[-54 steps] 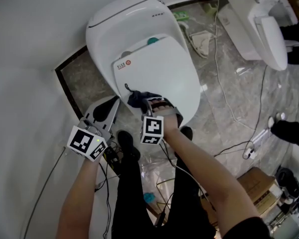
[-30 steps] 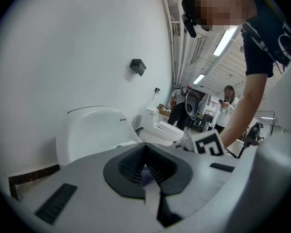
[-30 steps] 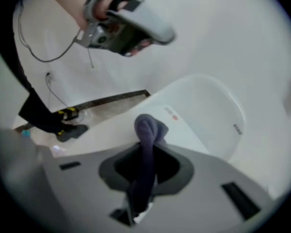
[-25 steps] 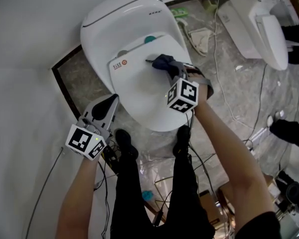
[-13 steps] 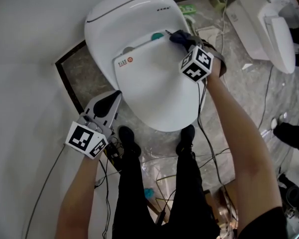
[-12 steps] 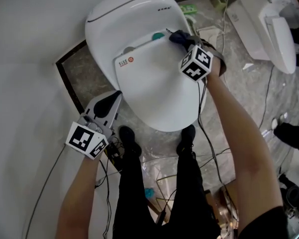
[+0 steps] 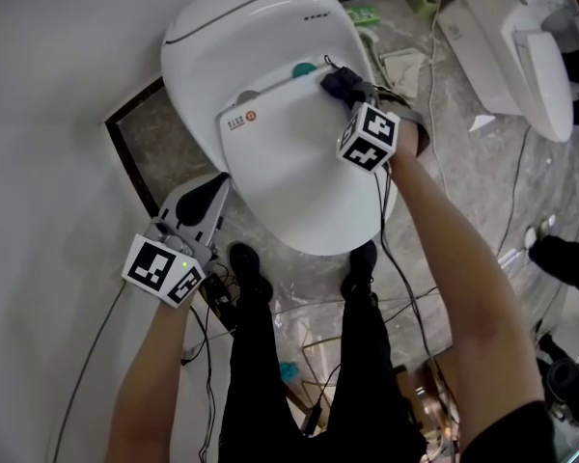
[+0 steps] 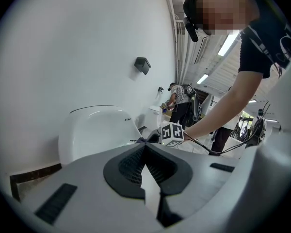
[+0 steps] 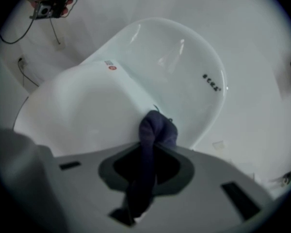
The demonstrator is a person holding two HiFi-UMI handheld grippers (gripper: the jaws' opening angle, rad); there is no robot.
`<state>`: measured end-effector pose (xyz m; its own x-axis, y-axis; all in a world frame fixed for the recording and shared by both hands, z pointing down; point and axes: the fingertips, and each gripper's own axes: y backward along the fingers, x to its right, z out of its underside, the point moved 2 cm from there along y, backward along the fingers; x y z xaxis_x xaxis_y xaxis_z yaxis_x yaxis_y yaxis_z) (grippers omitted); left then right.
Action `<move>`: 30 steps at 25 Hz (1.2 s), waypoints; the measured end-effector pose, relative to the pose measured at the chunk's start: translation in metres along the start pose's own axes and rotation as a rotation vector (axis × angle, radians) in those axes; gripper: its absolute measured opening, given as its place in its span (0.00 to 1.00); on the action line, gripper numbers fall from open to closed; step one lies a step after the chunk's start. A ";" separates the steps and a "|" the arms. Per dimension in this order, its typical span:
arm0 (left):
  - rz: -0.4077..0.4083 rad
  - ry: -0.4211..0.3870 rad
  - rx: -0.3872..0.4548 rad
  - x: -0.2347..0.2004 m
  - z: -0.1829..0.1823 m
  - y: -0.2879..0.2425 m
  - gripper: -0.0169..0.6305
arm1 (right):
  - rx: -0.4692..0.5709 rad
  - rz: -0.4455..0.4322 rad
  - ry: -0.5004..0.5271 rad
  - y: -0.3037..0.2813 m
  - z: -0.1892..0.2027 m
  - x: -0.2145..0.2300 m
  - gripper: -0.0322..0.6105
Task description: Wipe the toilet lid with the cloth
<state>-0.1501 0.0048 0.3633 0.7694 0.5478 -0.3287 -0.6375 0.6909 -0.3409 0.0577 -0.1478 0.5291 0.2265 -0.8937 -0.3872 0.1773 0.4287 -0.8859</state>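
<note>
Grey marble floor [image 7: 159, 152] against a white wall. The right gripper [image 9: 144, 176], fingers clenched on the dark cloth [image 9: 156, 129], holds it against the rear edge of the closed toilet lid [image 7: 289, 181]. The left gripper [image 8: 146, 178], fingers pressed together with nothing between them, is beside the toilet.

Toilet lid [image 7: 299, 172]: white, glossy, oval, shut flat over the bowl, w/ a small red-and-white label nr its back-left corner. Cloth [image 7: 336, 83]: dark blue-grey, bunched into a wad, pinched btwn the jaws of the R hand-held gripper [image 7: 350, 95]. Its free end presses on the lid's back-right edge, nr the hinge. In the right gripper view it runs as a narrow strip thru the jaws, w/ a rounded lump past the tips and a loose thread sticking out.
</note>
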 end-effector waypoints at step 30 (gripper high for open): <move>0.014 -0.004 0.021 0.025 0.010 0.007 0.05 | 0.031 -0.019 0.037 0.035 -0.014 -0.086 0.16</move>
<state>-0.1351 0.0280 0.3614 0.7606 0.5593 -0.3295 -0.6472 0.6931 -0.3174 0.0306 -0.0577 0.5280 0.1869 -0.9058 -0.3802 0.2110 0.4150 -0.8850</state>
